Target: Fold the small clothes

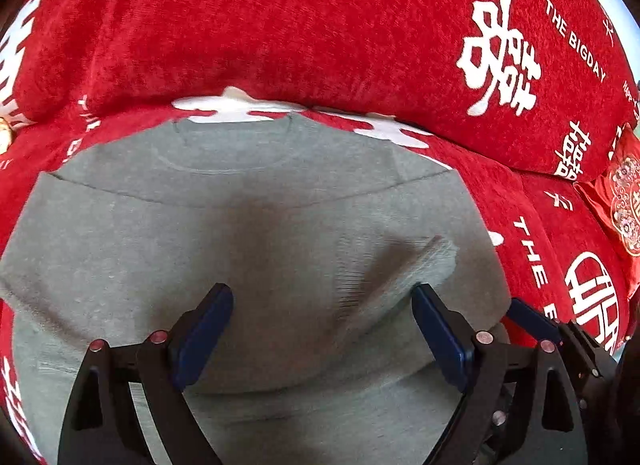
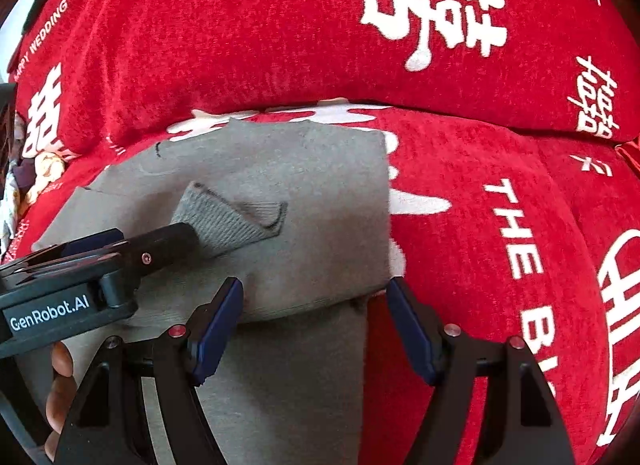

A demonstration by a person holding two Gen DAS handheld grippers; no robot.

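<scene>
Your left gripper stands released, its fingers spread above the grey sweater lying partly folded on the red sofa cover. Your right gripper also gapes wide, straddling the sweater's folded right edge, gripping nothing.

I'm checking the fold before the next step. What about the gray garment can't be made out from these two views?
- Left wrist view: the ribbed cuff is motion-blurred; whether it has settled on the gray garment is unclear.
- Left wrist view: the garment's near edge is hidden behind the open left gripper.
- Right wrist view: the garment's lower end runs off the bottom edge, behind the open right gripper.
</scene>
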